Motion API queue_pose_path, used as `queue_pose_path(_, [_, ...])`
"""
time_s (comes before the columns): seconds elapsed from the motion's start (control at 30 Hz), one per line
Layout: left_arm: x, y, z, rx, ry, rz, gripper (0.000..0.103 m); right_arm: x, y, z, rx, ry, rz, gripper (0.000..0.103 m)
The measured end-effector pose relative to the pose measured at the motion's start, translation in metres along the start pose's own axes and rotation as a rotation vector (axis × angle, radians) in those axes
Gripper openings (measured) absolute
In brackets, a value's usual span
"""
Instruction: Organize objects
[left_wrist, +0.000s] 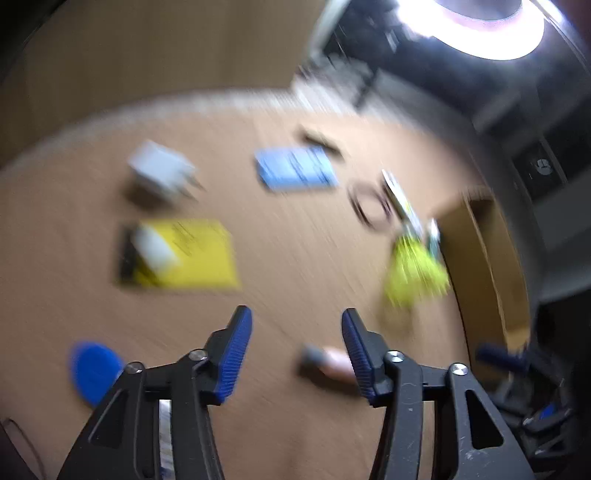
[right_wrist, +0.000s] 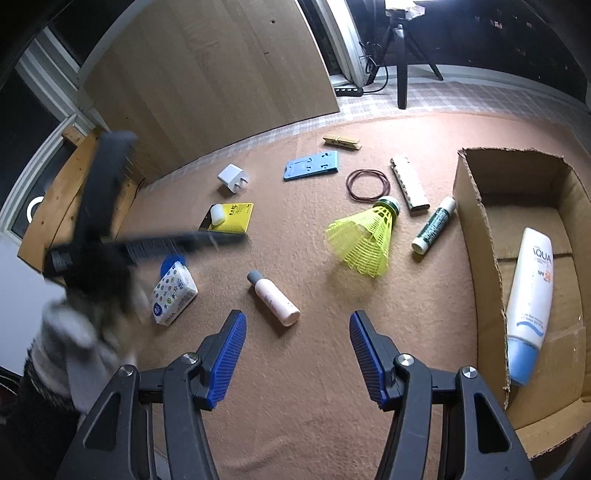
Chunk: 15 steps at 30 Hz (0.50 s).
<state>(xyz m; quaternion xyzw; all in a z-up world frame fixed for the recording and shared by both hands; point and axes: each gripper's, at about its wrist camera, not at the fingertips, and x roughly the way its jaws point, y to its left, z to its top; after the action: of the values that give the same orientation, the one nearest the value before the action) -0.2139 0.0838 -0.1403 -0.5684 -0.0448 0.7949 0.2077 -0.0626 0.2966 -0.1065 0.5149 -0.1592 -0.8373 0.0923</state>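
Small objects lie on a tan mat (right_wrist: 332, 350). A cardboard box (right_wrist: 476, 236) at the right holds a white sunscreen tube (right_wrist: 528, 295). My right gripper (right_wrist: 297, 332) is open and empty, just short of a pink bottle with a grey cap (right_wrist: 275, 299). A yellow shuttlecock (right_wrist: 364, 236) lies beyond it. My left gripper (left_wrist: 295, 328) is open and empty in a blurred view; the pink bottle (left_wrist: 332, 365) lies by its right finger. The left gripper also shows as a dark blur at the left of the right wrist view (right_wrist: 147, 243).
On the mat: a tissue pack (right_wrist: 173, 293) over a blue disc (right_wrist: 170, 264), a yellow card with an eraser (right_wrist: 231, 218), a white plug (right_wrist: 232, 178), a blue holder (right_wrist: 312, 165), a clothespin (right_wrist: 341, 142), a rubber band (right_wrist: 368, 184), a lighter (right_wrist: 410, 183), a green-white tube (right_wrist: 434, 224). A tripod (right_wrist: 402, 55) stands behind.
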Motion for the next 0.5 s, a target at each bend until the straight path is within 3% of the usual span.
queue_pose_path(0.13, [-0.01,0.045,0.032,-0.125,-0.044,0.09,0.053,0.002,0.002,-0.003,-0.006,0.007,-0.002,0.055])
queue_pose_path(0.27, [0.005,0.079,0.053,-0.203,-0.02,0.127,0.049,0.004,0.005,-0.005,-0.014,0.015,-0.005,0.054])
queue_pose_path(0.37, [0.02,0.082,0.053,-0.193,0.022,0.146,0.04,0.004,0.005,-0.005,-0.016,0.015,-0.011,0.054])
queue_pose_path(0.5, [0.033,0.078,0.048,-0.177,0.056,0.134,0.037,0.006,0.004,-0.004,-0.014,0.018,-0.015,0.054])
